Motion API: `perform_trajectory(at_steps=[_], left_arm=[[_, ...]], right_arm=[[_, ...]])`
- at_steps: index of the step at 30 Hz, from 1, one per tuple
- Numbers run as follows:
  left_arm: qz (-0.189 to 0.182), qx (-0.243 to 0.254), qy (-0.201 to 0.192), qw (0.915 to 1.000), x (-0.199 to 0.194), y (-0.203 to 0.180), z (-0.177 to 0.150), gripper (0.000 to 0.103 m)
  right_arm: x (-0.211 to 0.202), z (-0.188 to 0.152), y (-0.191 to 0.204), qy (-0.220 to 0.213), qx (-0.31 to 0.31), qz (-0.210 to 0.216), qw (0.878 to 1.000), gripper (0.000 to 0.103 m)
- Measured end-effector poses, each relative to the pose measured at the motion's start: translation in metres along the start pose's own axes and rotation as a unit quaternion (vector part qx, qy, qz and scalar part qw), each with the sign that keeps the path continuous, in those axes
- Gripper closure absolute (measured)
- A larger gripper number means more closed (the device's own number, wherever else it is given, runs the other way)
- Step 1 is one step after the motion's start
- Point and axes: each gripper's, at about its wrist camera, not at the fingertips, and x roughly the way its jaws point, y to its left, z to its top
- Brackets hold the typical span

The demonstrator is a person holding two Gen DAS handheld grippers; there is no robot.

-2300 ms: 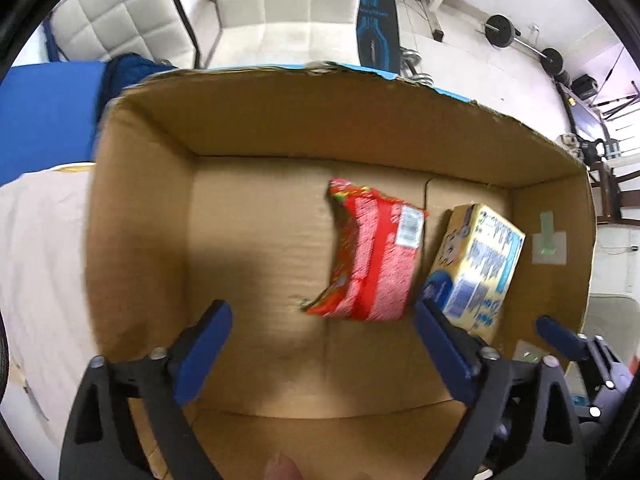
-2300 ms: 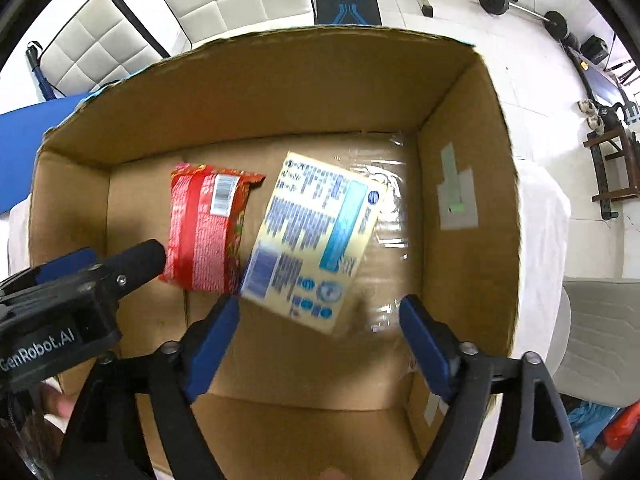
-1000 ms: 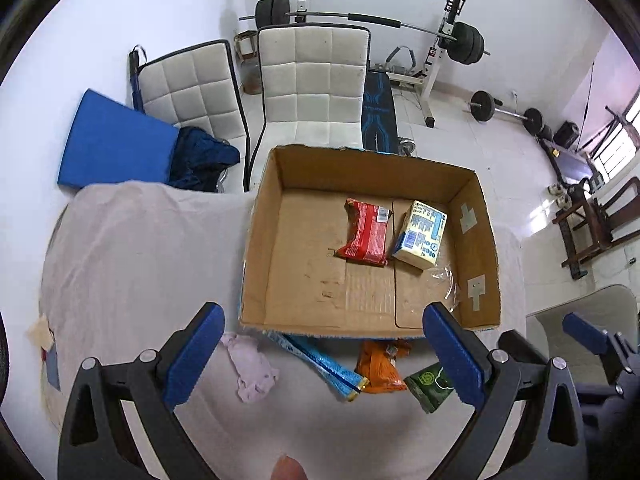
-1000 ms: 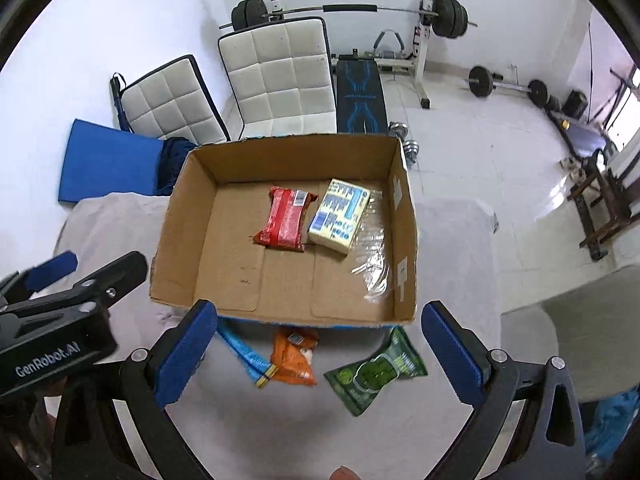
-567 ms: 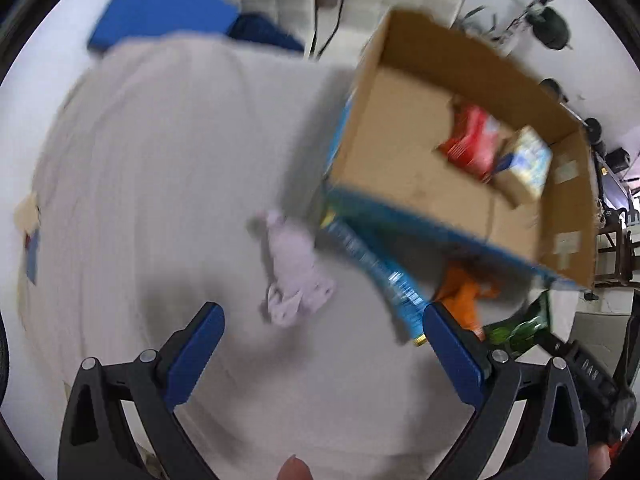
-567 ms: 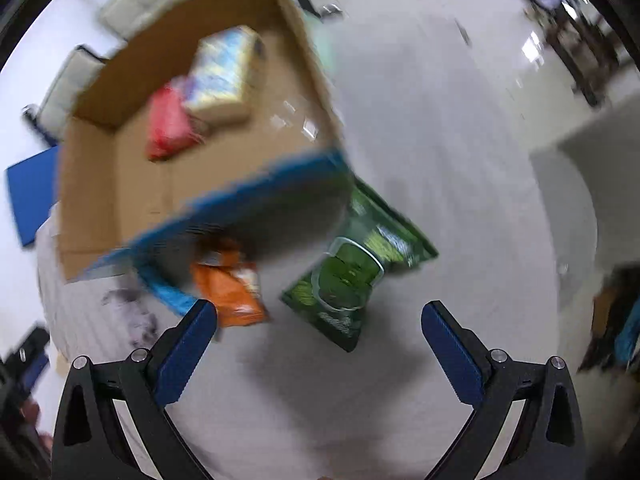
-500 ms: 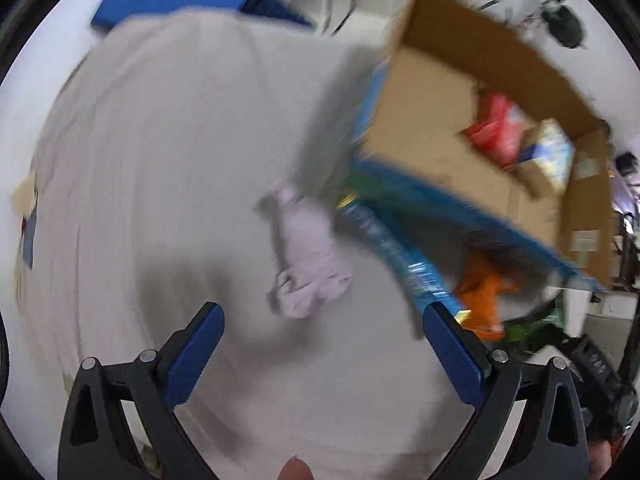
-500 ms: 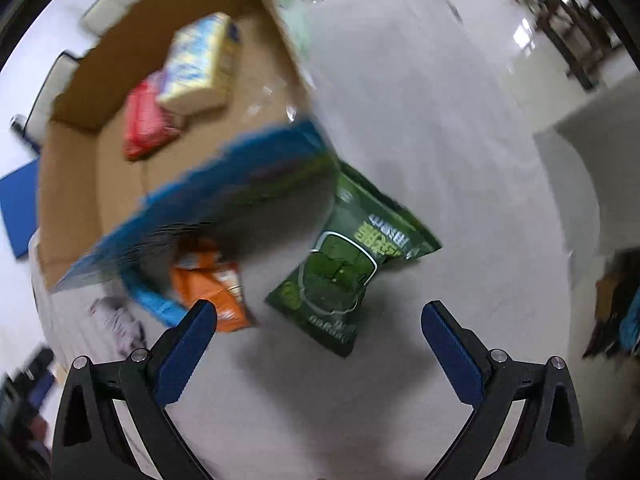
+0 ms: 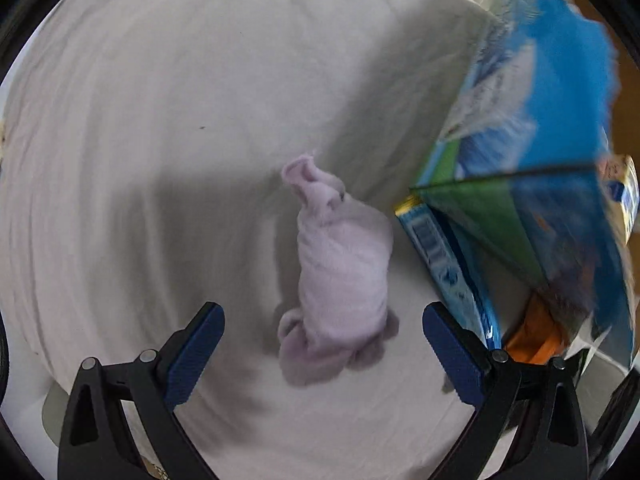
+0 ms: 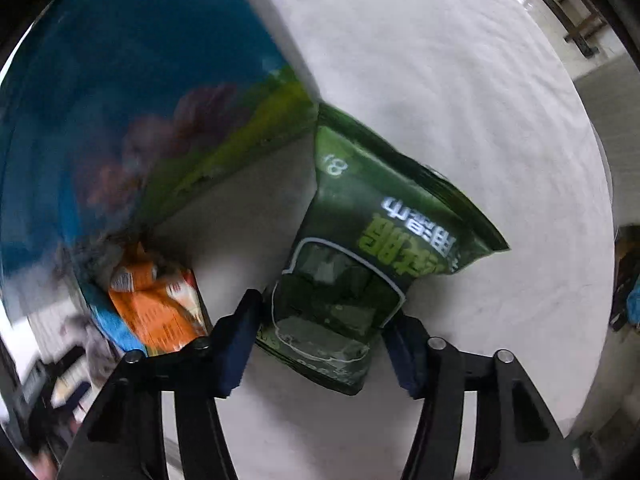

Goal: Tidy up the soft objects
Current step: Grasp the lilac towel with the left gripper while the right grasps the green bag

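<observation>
L gripper wide open over limp cloth; grab mid-bunch. R gripper half-closed astride slippery green bag, unclear if gripping.

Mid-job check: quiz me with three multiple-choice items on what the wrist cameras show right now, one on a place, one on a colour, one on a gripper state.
1. Where does the lilac cloth lie?
A. inside the cardboard box
B. on the white sheet, left of the box corner
C. on top of the green snack bag

2. What colour is the small packet lying left of the green snack bag?
A. orange
B. purple
C. yellow

3. How do the jaws of the right gripper stand?
A. fully shut and empty
B. wide open, far above the bag
C. on either side of the bag's near end

Answers:
1 B, the cloth rests on the white sheet beside the cardboard box.
2 A, its wrapper is orange.
3 C, one jaw sits at each edge of the bag.
</observation>
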Motion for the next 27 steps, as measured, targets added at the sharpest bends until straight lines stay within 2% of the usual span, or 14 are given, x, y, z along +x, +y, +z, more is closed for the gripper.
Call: perform_trajectory(at_steps=[4,8,11,14,16,20,22,25,27], left_arm=[[0.01,0.017,0.009,0.9998,0.012,-0.007,0.003,0.003],[0.005,0.021,0.011,0.9997,0.022,-0.009,0.002,0.046],[0.013,0.037,0.004,0.9992,0.019,-0.011,-0.006,0.067],[0.012,0.05,0.0,0.9987,0.015,-0.012,-0.021,0.069],[0.027,0.08,-0.006,0.9964,0.012,-0.016,-0.042,0.069],[0.031,0.15,0.011,0.9882,0.019,-0.038,-0.103,0.069],[0.029,0.168,0.023,0.9851,0.027,-0.047,-0.127,0.069],[0.038,0.184,0.028,0.9818,0.04,-0.059,-0.152,0.069],[0.049,0.184,0.016,0.9816,0.042,-0.065,-0.159,0.067]], right_arm=[[0.001,-0.01,0.007,0.027,-0.062,-0.028,0.997,0.048],[0.006,-0.011,0.014,0.024,-0.08,-0.046,0.995,0.046],[0.01,-0.007,0.012,0.027,-0.074,-0.045,0.996,0.044],[0.01,-0.007,0.008,0.032,-0.085,-0.046,0.995,0.046],[0.011,-0.013,0.004,0.048,-0.105,-0.048,0.992,0.049],[0.016,-0.037,0.001,0.094,-0.162,-0.057,0.981,0.05],[0.022,-0.052,-0.003,0.109,-0.183,-0.064,0.975,0.05],[0.021,-0.06,-0.012,0.082,-0.174,-0.057,0.98,0.048],[0.018,-0.062,-0.02,0.053,-0.152,-0.058,0.985,0.041]])
